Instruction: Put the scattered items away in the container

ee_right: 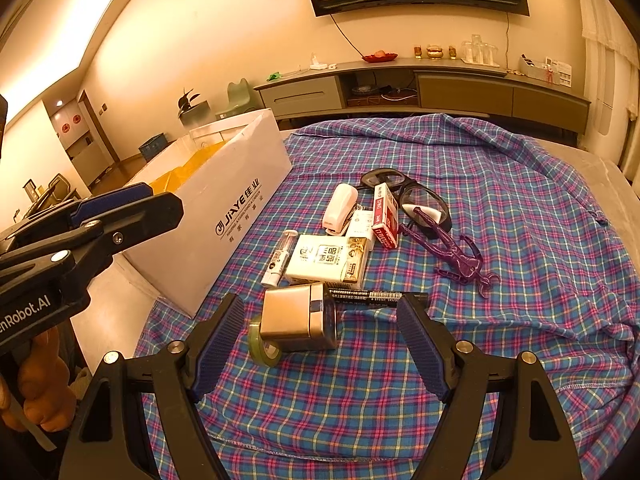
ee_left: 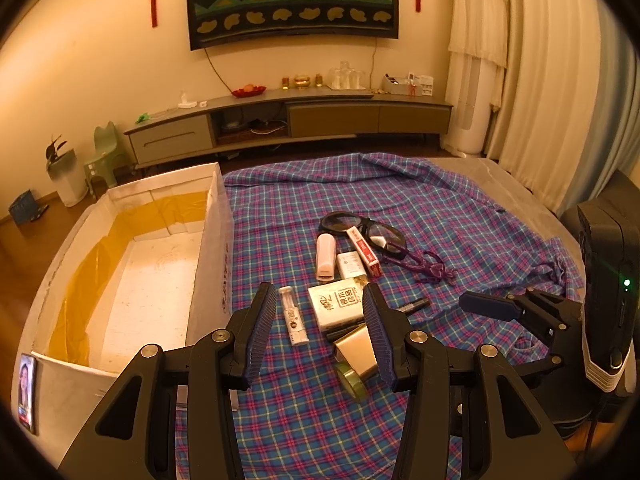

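Note:
A white box (ee_left: 208, 248) with yellow lining stands open on the left; it also shows in the right wrist view (ee_right: 224, 204). Scattered on the plaid cloth are a gold box (ee_right: 296, 316), a tape roll (ee_right: 262, 346), a black marker (ee_right: 372, 294), a tissue pack (ee_right: 324, 258), a small tube (ee_right: 278, 258), a white stapler (ee_right: 340, 208), a red card pack (ee_right: 384, 216), goggles (ee_right: 416, 196) and a purple clip (ee_right: 460, 258). My left gripper (ee_left: 320, 328) is open above the tube and tissue pack. My right gripper (ee_right: 320, 344) is open around the gold box, empty.
The plaid cloth (ee_right: 500, 184) covers the table, rumpled at the far and right edges. A phone (ee_left: 26, 392) leans by the box's near left corner. A TV cabinet (ee_left: 288, 120) stands along the far wall.

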{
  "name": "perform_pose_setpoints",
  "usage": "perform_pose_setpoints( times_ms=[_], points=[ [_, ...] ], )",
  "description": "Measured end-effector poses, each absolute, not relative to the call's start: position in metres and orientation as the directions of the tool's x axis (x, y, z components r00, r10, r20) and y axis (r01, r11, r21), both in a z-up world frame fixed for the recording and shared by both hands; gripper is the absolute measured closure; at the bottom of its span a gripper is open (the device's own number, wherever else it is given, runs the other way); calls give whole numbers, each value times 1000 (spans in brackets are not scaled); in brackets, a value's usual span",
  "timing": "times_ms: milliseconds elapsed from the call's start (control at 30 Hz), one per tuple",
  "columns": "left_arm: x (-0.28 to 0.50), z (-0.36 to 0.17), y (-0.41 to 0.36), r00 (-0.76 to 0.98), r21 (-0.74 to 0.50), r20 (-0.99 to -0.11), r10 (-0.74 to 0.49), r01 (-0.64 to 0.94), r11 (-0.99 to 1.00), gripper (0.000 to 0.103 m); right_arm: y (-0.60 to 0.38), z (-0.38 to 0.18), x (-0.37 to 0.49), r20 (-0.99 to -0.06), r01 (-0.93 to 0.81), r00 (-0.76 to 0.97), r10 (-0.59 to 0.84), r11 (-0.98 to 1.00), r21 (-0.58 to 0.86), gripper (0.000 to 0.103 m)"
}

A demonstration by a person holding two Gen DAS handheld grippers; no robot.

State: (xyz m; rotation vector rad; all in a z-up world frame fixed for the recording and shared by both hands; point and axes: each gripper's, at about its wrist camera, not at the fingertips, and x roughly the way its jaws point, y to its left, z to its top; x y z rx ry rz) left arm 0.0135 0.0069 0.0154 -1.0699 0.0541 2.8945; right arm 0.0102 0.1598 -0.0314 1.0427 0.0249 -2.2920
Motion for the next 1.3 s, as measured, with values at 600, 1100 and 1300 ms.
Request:
perform_pose_setpoints(
  times_ms=[600, 1100, 1300],
  points=[
    [13, 14, 12, -756, 22, -653, 38, -69, -997, 55, 158, -36, 10, -699, 549, -487, -524, -806, 221, 24],
    [11, 11, 16, -753, 29, -657, 40, -79, -996, 55, 157, -40, 10, -707, 555, -474, -525, -802, 224, 24],
    [10, 8, 18, -749, 34, -662, 38, -80, -996, 55, 157, -42, 9, -712, 556, -469, -523, -801, 223, 24]
  ],
)
